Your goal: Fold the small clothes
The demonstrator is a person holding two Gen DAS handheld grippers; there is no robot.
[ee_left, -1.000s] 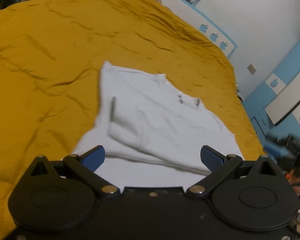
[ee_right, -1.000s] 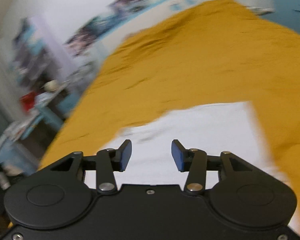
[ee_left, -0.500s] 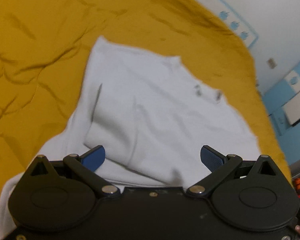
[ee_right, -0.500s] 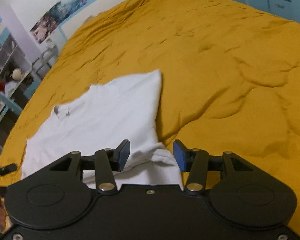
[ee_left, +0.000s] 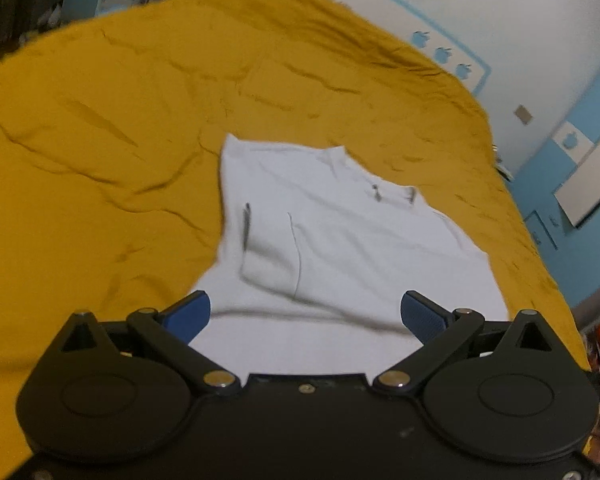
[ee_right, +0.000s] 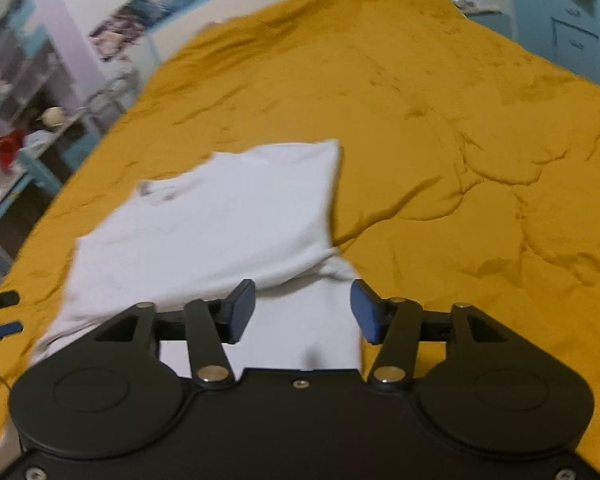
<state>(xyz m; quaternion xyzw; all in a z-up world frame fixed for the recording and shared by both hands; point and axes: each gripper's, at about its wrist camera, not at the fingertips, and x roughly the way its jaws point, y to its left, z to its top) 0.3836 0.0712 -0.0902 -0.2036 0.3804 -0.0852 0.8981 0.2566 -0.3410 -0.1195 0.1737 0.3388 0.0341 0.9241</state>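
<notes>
A white T-shirt [ee_left: 340, 240] lies spread on a bed covered with a mustard-yellow duvet [ee_left: 100, 140]. The left hand-held gripper [ee_left: 305, 316] hovers over the near part of the shirt with its blue-padded fingers [ee_left: 188, 314] spread wide and nothing between them. Straight ahead of it the shirt has one side already folded inward, leaving a doubled layer with a shadowed edge running across just beyond the fingertips. Farther ahead, the neckline with a small dark mark sits at the shirt's far edge, towards the right. The duvet is wrinkled ahead and to the left of this hand-held gripper.

The right hand-held gripper [ee_right: 303, 312] is partly open, its fingers set at a moderate gap and gripping nothing. White fabric [ee_right: 220, 232] lies beneath and between the fingers; the folded edge of the shirt passes just ahead of the fingertips, and the main body of the shirt spreads ahead and to the left. To the right of this hand-held gripper is bare yellow duvet with deep creases. At the far left edge of the right wrist view, part of the other hand-held gripper shows, blurred. Beyond the bed stand shelves [ee_right: 32, 92] and a wall with posters [ee_right: 132, 28].
</notes>
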